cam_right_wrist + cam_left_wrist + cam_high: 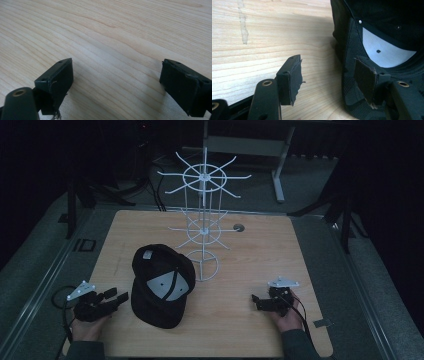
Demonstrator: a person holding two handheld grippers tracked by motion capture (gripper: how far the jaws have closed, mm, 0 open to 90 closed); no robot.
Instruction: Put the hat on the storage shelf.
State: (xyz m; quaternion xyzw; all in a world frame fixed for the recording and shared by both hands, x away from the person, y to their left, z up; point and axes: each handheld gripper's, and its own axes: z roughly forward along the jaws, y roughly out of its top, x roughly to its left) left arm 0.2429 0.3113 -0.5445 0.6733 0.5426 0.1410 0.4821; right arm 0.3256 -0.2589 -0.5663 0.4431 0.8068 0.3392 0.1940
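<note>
High view: cap (163, 285) was seen lying upside down beside rack (203, 220) base. Left gripper (119, 298), jaws wide, was poised at cap rim; closing on it judged next. Right gripper (256, 300) was held wide, empty.

Pale wood tabletop (262, 37), smooth with clear grain and a faint satin sheen. The cap (162, 285) is matt black cloth with a mesh-textured sweatband; the rack (203, 227) is thin white-coated wire. The left hand-held gripper (328, 82) has matt black plastic jaws with frayed rubbery pads.

From my left tongs (327, 75) the cap (387, 32) runs off the frame's right edge (its crown unseen), hiding bench (262, 37) beneath.
</note>
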